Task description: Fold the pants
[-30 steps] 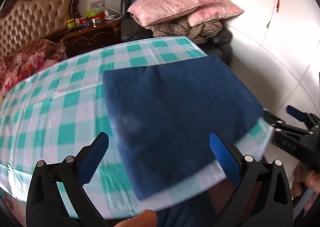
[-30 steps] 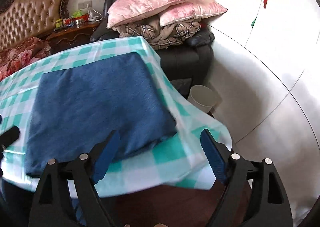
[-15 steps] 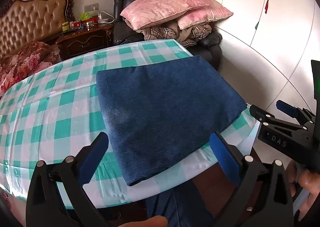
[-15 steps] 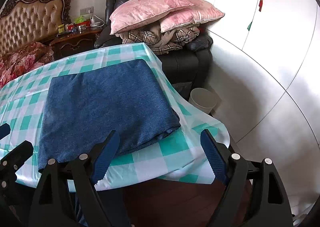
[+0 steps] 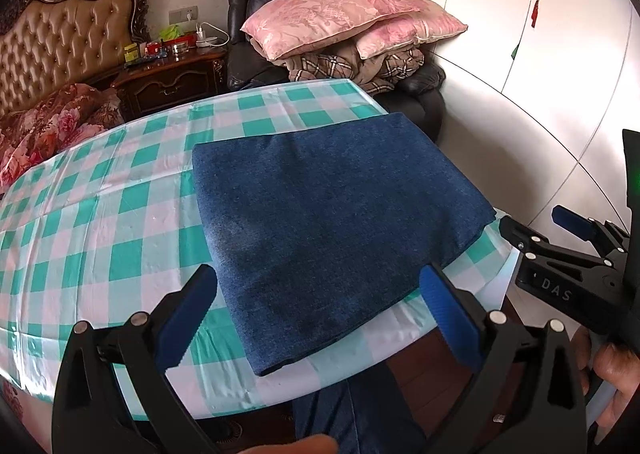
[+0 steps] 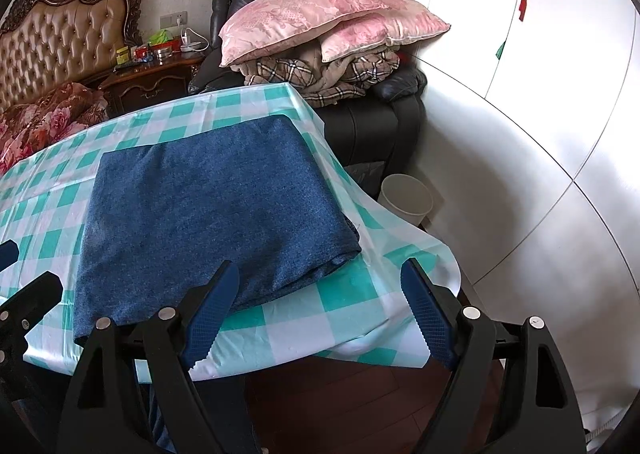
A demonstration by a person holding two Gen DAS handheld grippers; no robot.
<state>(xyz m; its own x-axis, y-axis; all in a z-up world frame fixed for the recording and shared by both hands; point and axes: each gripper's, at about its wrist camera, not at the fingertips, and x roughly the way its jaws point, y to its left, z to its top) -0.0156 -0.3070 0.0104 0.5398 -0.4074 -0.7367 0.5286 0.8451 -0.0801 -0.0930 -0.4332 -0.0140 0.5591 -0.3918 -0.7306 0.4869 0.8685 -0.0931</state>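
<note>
The blue denim pants (image 5: 332, 222) lie folded into a flat rectangle on the table with the green-and-white checked cloth (image 5: 100, 222). They also show in the right wrist view (image 6: 208, 218), near the table's right corner. My left gripper (image 5: 320, 314) is open and empty, held back from the table's near edge, above the pants' near side. My right gripper (image 6: 320, 310) is open and empty, off the near right corner of the table. The right gripper also shows at the right of the left wrist view (image 5: 560, 250).
A black armchair (image 6: 376, 114) piled with pink pillows (image 6: 320, 14) and blankets stands behind the table. A white bin (image 6: 406, 202) sits on the floor to the right. A bed (image 5: 52, 114) and a wooden nightstand (image 5: 172, 82) are at the back left. White wardrobe doors (image 6: 540, 74) are on the right.
Both grippers have pulled back and up from the table, so the pants look smaller and farther. Both stayed open. The pants have not moved.
</note>
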